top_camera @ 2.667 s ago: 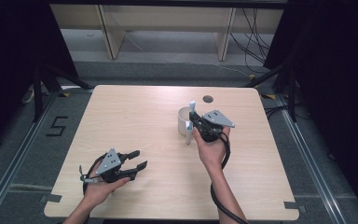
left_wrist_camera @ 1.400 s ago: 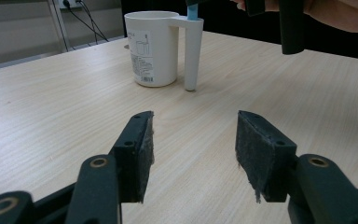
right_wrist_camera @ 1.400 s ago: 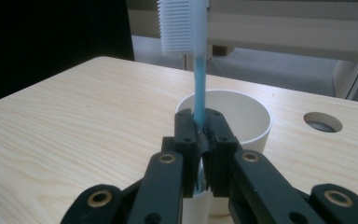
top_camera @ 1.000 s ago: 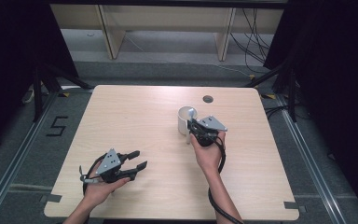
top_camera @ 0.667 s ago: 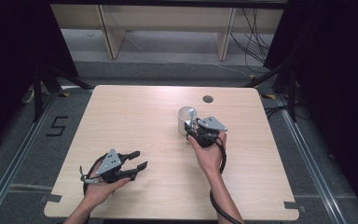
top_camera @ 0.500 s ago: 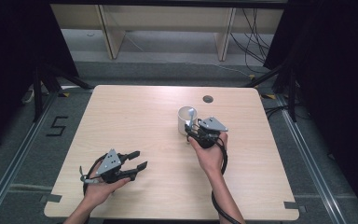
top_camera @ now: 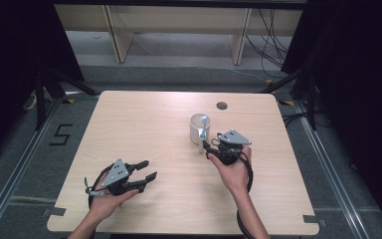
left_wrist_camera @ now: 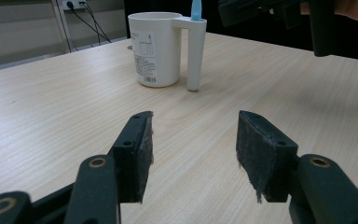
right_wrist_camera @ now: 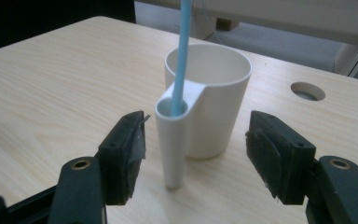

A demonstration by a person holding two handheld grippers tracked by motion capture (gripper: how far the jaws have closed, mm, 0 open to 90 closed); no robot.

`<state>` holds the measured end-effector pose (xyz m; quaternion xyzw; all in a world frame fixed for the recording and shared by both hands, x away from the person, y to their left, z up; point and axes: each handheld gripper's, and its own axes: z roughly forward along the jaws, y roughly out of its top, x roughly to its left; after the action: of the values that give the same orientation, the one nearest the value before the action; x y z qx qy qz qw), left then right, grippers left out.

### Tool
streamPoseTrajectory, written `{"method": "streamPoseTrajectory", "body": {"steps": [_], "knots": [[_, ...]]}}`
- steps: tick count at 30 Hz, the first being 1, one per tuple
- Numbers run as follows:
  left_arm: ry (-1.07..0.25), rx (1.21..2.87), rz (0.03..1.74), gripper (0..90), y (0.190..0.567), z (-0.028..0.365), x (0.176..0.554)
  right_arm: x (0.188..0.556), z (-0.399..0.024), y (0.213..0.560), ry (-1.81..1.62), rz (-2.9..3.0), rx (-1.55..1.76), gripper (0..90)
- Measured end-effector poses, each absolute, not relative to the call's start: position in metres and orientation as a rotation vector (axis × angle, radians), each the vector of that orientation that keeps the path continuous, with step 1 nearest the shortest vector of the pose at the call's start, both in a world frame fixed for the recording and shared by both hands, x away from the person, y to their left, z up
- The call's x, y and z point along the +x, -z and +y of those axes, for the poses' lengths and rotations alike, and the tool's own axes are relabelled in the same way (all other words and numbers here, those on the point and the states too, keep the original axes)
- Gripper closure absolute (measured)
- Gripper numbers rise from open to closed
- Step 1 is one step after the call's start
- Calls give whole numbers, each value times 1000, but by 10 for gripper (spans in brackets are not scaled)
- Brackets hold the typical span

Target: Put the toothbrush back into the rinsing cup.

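Right tool (top_camera: pixel 208 148) has just been opening, and its jaws now stand spread either side of the white cup's (top_camera: pixel 198 127) tube-shaped handle (right_wrist_camera: pixel 171 140), pads off it. Upright in that tube sits a light blue straw (right_wrist_camera: pixel 182 51), its top cut off by the right gripper view's edge and its lower end hidden inside. The cup stands on the tabletop (top_camera: pixel 144 119), just short of the round hole (top_camera: pixel 222 105). Left tool (top_camera: pixel 146 170), spread and holding nothing, rests well apart from the cup, toward the tabletop's near left corner.
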<state>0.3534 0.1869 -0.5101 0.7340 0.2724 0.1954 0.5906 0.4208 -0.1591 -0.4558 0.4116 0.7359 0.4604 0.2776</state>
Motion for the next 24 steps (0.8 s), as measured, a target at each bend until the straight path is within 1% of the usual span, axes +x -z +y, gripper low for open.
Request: {"method": "streamPoseTrajectory", "body": {"steps": [17, 20, 24], "knots": [[-460, 1709, 649, 448, 512, 188, 355, 392, -203, 469, -1195, 1982, 1163, 383], [-460, 1708, 648, 448, 512, 188, 355, 386, -203, 471, -1213, 1955, 1217, 385], [-472, 1724, 658, 448, 511, 190, 354, 383, -206, 474, -1215, 1948, 1190, 395]]}}
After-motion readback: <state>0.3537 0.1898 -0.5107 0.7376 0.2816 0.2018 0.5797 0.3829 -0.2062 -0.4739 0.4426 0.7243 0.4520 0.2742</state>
